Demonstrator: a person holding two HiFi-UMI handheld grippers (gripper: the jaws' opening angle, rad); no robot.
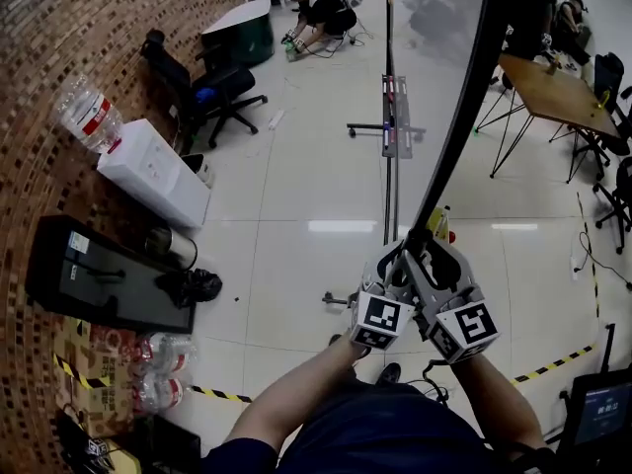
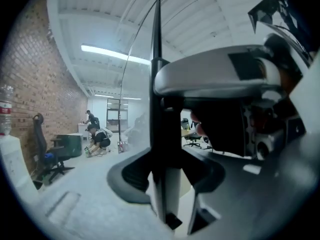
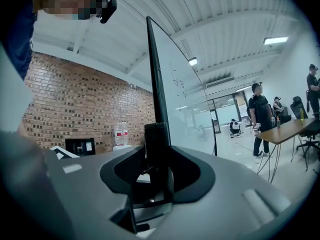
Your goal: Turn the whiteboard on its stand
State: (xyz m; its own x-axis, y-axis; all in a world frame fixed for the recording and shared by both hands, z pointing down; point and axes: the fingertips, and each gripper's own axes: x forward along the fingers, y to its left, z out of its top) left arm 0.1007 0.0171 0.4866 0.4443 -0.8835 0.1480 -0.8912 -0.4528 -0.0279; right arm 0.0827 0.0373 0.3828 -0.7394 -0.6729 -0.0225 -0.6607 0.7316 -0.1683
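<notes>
The whiteboard stands edge-on in the head view, its dark frame (image 1: 464,97) slanting down from the top right to my two grippers, which sit side by side at its lower end. My left gripper (image 1: 393,260) has the frame edge (image 2: 157,44) between its jaws and looks shut on it (image 2: 167,184). My right gripper (image 1: 441,250) is shut on the same frame just beside it. In the right gripper view the dark frame (image 3: 154,69) rises straight out of the jaws (image 3: 156,179), with the pale board face (image 3: 180,99) to its right.
The stand's rail and foot (image 1: 393,117) run along the tiled floor ahead. A water dispenser (image 1: 153,171), an office chair (image 1: 212,92) and a black screen (image 1: 109,275) line the brick wall on the left. A wooden table (image 1: 553,92) is at right; a person (image 1: 321,13) crouches far ahead.
</notes>
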